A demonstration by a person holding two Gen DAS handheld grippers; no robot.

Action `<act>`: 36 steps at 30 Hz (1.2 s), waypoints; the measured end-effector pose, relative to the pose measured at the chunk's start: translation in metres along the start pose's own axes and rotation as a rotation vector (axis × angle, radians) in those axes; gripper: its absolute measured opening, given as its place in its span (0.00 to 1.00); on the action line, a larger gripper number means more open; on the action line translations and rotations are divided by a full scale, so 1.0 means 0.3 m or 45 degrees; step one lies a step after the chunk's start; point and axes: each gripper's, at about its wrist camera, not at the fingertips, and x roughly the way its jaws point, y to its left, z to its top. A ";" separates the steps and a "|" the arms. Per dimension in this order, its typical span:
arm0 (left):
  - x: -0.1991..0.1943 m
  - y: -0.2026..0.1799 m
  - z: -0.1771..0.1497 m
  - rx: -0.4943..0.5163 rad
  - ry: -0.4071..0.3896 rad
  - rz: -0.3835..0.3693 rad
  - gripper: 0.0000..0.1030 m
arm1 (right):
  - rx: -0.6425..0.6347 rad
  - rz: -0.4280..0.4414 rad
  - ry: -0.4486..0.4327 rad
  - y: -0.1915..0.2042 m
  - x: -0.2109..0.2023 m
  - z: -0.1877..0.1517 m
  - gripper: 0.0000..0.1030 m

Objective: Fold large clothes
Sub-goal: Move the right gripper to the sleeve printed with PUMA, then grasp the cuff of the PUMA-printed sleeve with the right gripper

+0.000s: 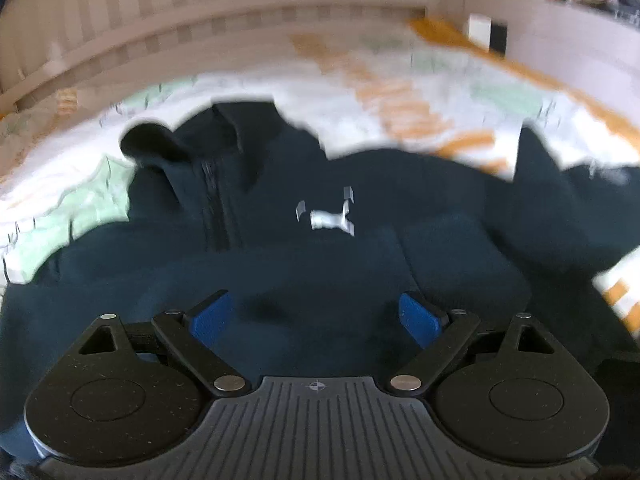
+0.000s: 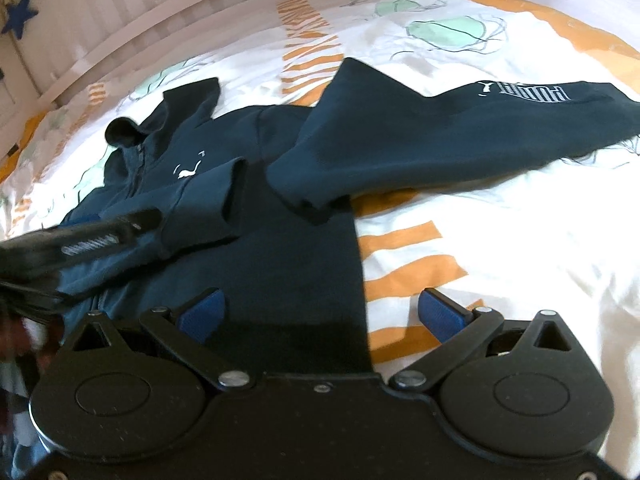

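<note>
Item: navy zip hoodie [image 2: 248,216], laid front-up on a bed [image 2: 500,240] with a patterned white, orange and green cover, hood [image 2: 160,120] toward the slatted headboard [image 2: 120,12].

One sleeve [image 2: 200,204] is seen folded across the chest; the other sleeve [image 2: 460,128] is spread outward, apparently awaiting its fold.

Left hand-held gripper [image 1: 316,316]: jaws wide apart, nothing held, poised over the body.

Right hand-held gripper [image 2: 320,314]: jaws wide apart, nothing held, straddling the hem edge, presumably positioned for a grasp.
</note>
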 end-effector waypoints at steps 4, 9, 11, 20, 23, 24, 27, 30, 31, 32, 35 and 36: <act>0.015 0.013 -0.040 -0.081 -0.027 0.019 0.94 | 0.031 0.006 -0.033 -0.016 -0.012 0.006 0.99; 0.019 0.010 -0.060 -0.090 -0.069 0.016 0.96 | 0.097 0.019 -0.070 -0.054 -0.023 0.014 0.99; 0.020 0.001 -0.059 -0.081 -0.072 0.028 0.96 | 0.133 0.021 -0.073 -0.075 -0.030 0.019 0.99; 0.016 -0.004 -0.065 -0.077 -0.087 0.036 0.96 | 0.260 0.021 -0.140 -0.221 -0.114 0.132 0.99; 0.015 -0.005 -0.064 -0.076 -0.088 0.039 0.96 | 0.281 -0.032 -0.156 -0.302 -0.130 0.185 0.99; 0.016 -0.003 -0.065 -0.076 -0.089 0.039 0.96 | 0.292 -0.063 -0.161 -0.336 -0.131 0.205 0.99; 0.016 -0.002 -0.067 -0.075 -0.093 0.039 0.96 | 0.326 -0.161 -0.163 -0.449 -0.126 0.259 0.99; 0.016 -0.001 -0.069 -0.075 -0.099 0.039 0.96 | 0.370 -0.281 -0.162 -0.552 -0.103 0.301 0.99; 0.016 0.000 -0.070 -0.075 -0.101 0.038 0.96 | 0.382 -0.325 -0.162 -0.581 -0.096 0.309 0.99; 0.016 0.000 -0.071 -0.076 -0.102 0.038 0.96 | 0.397 -0.367 -0.165 -0.617 -0.086 0.316 0.99; 0.016 0.002 -0.072 -0.079 -0.104 0.034 0.96 | 0.438 -0.395 -0.161 -0.683 -0.043 0.329 0.99; 0.016 0.002 -0.072 -0.079 -0.105 0.035 0.96 | 0.457 -0.396 -0.158 -0.700 -0.030 0.329 0.99</act>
